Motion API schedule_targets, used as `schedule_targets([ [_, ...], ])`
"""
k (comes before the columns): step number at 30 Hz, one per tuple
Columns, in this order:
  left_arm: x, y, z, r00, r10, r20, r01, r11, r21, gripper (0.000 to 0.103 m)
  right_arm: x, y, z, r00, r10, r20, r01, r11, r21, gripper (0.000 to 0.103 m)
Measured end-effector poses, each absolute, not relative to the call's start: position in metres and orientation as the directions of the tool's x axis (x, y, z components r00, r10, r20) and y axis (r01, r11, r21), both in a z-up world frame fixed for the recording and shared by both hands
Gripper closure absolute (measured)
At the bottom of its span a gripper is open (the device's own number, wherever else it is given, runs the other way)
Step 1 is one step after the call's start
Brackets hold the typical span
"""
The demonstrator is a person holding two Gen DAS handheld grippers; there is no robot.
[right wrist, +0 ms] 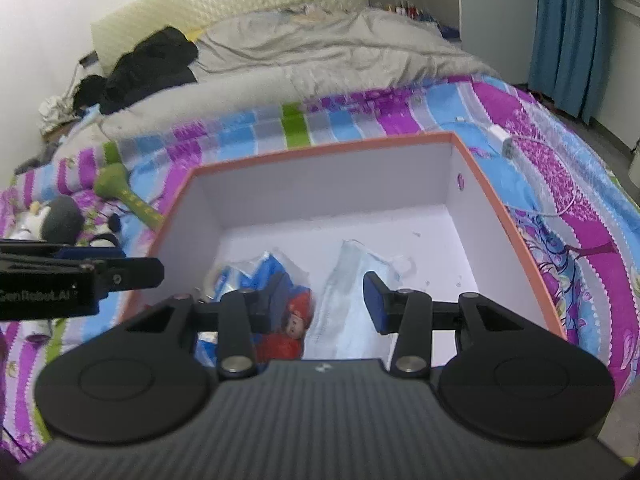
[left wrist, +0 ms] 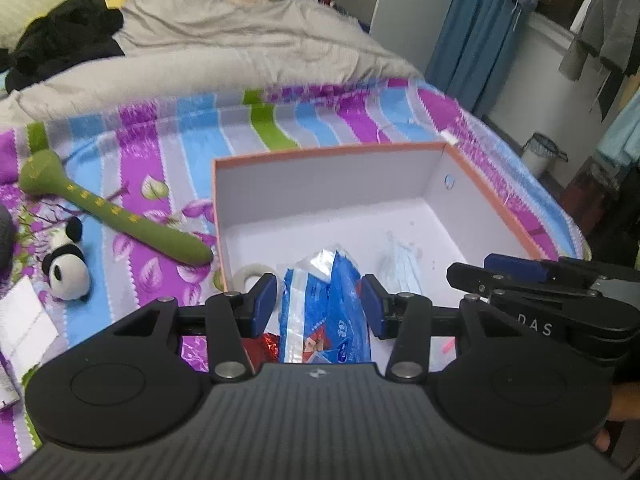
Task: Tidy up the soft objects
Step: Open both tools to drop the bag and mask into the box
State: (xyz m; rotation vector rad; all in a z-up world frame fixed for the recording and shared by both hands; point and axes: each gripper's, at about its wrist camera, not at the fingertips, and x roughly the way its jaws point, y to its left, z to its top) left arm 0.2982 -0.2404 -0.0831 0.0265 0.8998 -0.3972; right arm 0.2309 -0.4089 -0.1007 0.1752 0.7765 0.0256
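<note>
Grippers both angled down over the open white cardboard box w/ orange rim (left wrist: pixel 496 196), which sat on the striped purple-blue-green bedsheet (left wrist: pixel 152 136) near the bed's front-right corner.

Left gripper (left wrist: pixel 318 300) hung above the box's near-left part, fingers apart; the blue-and-clear plastic tissue pack (left wrist: pixel 332 292) showed between the blue pads (left wrist: pixel 264 304) but the pads weren't pressing on it. Pack lay inside the box by its near wall. Right gripper entered left wrist view from the right edge, seen side-on, just beside the left one; part of a hand (left wrist: pixel 612 420) showed at lower right, wrapped behind the body.

Right gripper (right wrist: pixel 322 304) was over the box's near-middle, fingers apart, nothing clamped. Below its gap lay the pale blue face mask stack in clear wrap (right wrist: pixel 348 308), on the box floor, touching or just beside the tissue pack; can't tell which. Left gripper poked in from the left edge of that view at approx the same height.

Outside the box, on the sheet to its left: long green plush stick w/ round head (left wrist: pixel 100 208), its tip touching or nearly touching the box's left wall, and a small black-and-white panda plush (left wrist: pixel 68 268) near the bed's front edge. Grey duvet (left wrist: pixel 224 48) and black clothing (left wrist: pixel 60 36) were bunched toward the headboard end, well apart from the box.
</note>
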Motion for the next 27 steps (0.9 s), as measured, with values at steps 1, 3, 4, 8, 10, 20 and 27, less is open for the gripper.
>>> schedule_targets([
  [1,0.294,-0.238,-0.077,0.566,-0.328,-0.756,0.346,0.927,-0.143,0.050,0.227,-0.408,-0.096,0.722,0.088,-0.686,0.039,0.985,0.168,0.059],
  [3,0.285,-0.233,-0.068,0.584,-0.331,-0.741,0.344,0.928,-0.144,0.050,0.219,-0.404,-0.087,0.738,0.093,-0.668,0.033,0.984,0.174,0.059],
  [4,0.279,-0.230,-0.063,0.594,-0.332,-0.733,0.342,0.929,-0.143,0.050,0.215,-0.403,-0.082,0.746,0.097,-0.659,0.030,0.984,0.178,0.059],
  [8,0.257,-0.217,-0.044,0.628,-0.338,-0.701,0.339,0.930,-0.145,0.050,0.197,-0.394,-0.066,0.773,0.106,-0.625,0.014,0.983,0.185,0.059],
  [10,0.245,-0.210,-0.035,0.647,-0.339,-0.683,0.333,0.931,-0.146,0.050,0.187,-0.388,-0.059,0.785,0.116,-0.609,0.000,0.982,0.187,0.059],
  [20,0.186,-0.171,-0.007,0.706,-0.331,-0.626,0.301,0.941,-0.158,0.050,0.144,-0.357,-0.037,0.817,0.159,-0.555,-0.065,0.980,0.186,0.059],
  [27,0.151,-0.142,-0.003,0.729,-0.313,-0.609,0.265,0.949,-0.170,0.050,0.121,-0.333,-0.034,0.817,0.189,-0.545,-0.106,0.978,0.180,0.059],
])
